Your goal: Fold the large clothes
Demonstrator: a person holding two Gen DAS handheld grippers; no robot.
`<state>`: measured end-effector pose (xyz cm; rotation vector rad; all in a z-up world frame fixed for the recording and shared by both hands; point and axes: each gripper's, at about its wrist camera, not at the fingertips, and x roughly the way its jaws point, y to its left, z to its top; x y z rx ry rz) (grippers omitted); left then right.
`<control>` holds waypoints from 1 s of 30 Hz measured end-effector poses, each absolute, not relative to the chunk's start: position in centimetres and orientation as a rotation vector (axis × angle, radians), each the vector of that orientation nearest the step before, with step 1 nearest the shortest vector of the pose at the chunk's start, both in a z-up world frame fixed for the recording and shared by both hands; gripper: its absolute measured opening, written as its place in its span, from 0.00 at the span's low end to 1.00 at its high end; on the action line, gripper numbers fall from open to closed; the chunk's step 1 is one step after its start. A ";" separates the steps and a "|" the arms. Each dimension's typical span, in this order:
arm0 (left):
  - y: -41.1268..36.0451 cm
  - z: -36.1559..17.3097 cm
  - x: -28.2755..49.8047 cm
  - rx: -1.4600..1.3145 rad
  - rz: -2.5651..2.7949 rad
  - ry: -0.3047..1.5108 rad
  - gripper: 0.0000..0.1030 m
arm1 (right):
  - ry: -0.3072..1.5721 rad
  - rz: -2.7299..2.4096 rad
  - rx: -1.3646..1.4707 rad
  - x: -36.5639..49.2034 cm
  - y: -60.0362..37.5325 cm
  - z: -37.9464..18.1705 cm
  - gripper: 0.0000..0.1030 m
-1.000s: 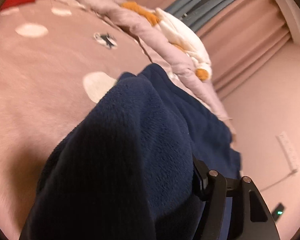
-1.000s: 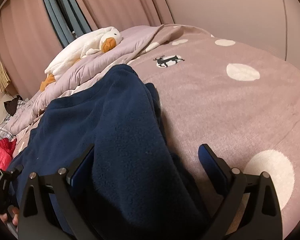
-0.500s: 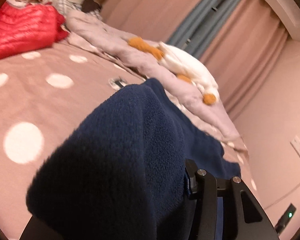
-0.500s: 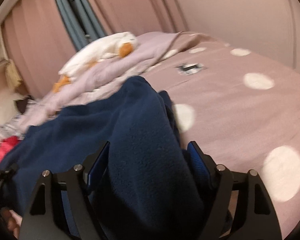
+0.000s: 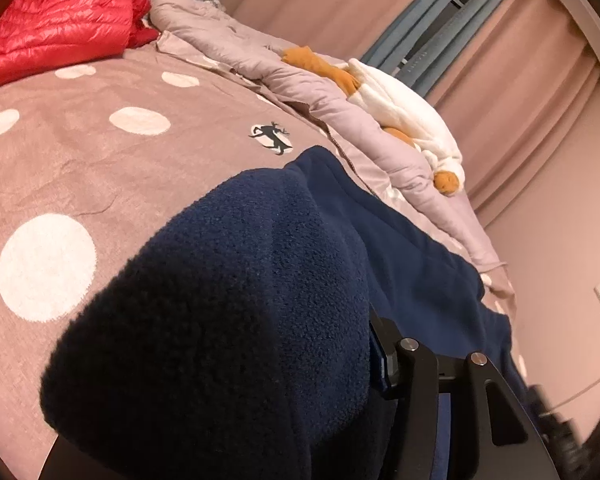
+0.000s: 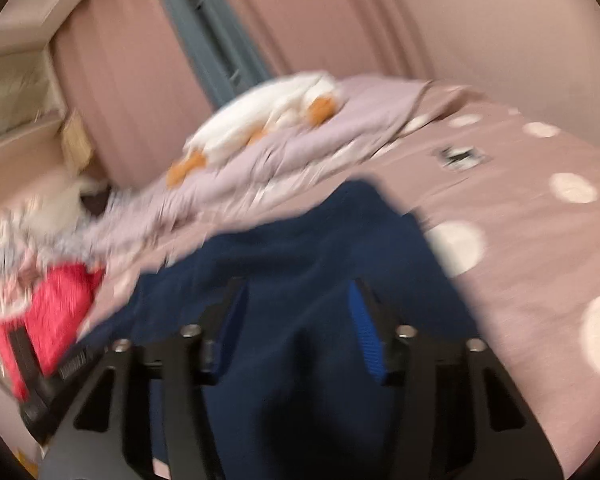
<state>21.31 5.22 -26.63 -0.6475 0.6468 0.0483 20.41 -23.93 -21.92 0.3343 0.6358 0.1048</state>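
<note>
Here, much is hidden: a thick bunch of navy fleece garment (image 5: 228, 304) covers my left gripper (image 5: 260, 380), so only its right finger (image 5: 416, 396) shows; those jaws are easing apart with fleece bulging between them, seemingly still pinched. My right gripper (image 6: 296, 324) view is smeared by blur; its jaws are closing with a fold of fleece between the blue pads (image 6: 366, 332), apparently pressing it. The garment trails across the polka-dot bedspread (image 5: 72, 168), whose open stretch lies left. A rumpled lilac duvet (image 5: 300, 88) carrying a plush duck (image 5: 404, 116) borders it; a red jacket (image 5: 56, 24) sits at the far corner.
</note>
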 end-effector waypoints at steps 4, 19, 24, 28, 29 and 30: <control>5.5 -26.8 21.7 -0.656 0.041 0.658 0.56 | 0.723 0.069 0.114 22.0 -19.1 -25.5 0.41; 5.2 -26.9 21.9 -0.611 0.056 0.651 0.62 | 0.745 0.104 0.000 21.5 -17.9 -25.3 0.38; 5.3 -27.2 22.0 -0.616 0.058 0.662 0.65 | 0.730 0.129 0.072 20.7 -20.2 -23.8 0.38; 5.4 -27.2 22.1 -0.623 0.055 0.665 0.66 | 0.633 -0.048 0.049 19.3 -22.6 -21.6 0.49; 5.5 -27.2 22.1 -0.619 0.056 0.665 0.66 | 0.622 -0.051 0.066 19.2 -23.3 -21.2 0.49; 5.4 -27.2 22.1 -0.614 0.059 0.664 0.66 | 0.624 -0.032 0.103 19.1 -24.0 -21.0 0.49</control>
